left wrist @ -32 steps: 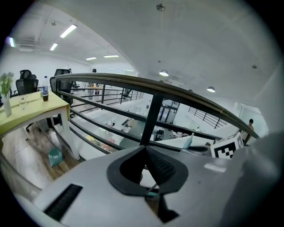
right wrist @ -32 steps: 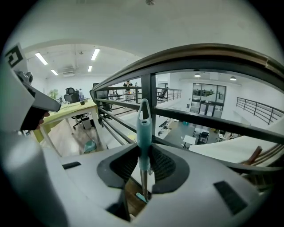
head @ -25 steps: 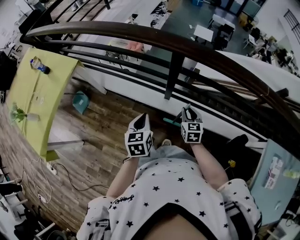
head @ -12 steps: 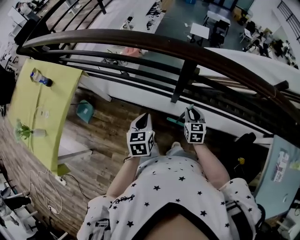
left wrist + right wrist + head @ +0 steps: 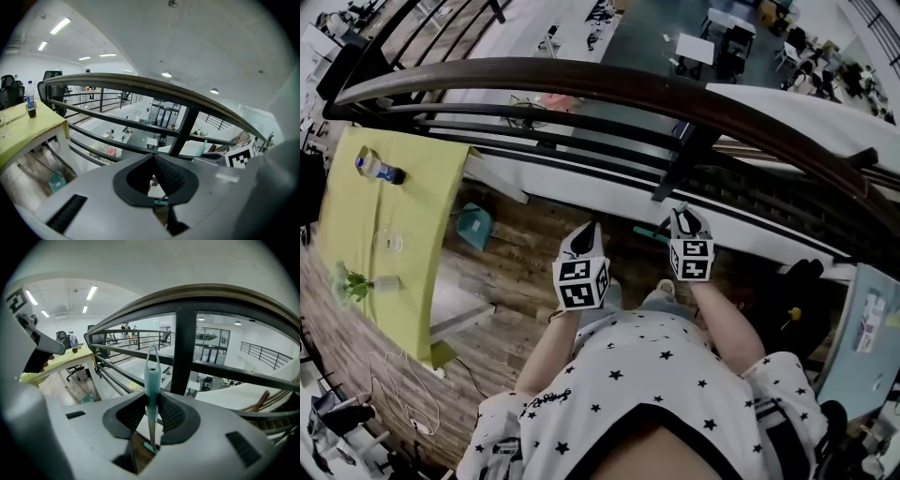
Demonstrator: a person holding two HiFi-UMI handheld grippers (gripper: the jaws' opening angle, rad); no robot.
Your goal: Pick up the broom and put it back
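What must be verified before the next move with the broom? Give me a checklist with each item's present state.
1. Right gripper clamped on the broom handle: ok.
2. Left gripper empty, jaws together: ok.
3. Handle upright between the pads: ok.
4. Handle's top clear of the railing: cannot tell.
5. Broom head hanging free: cannot tell, out of view.
6. Place to put the broom back in sight: cannot tell.

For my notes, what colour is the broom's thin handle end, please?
Pale teal handle end; clearest in right gripper view.
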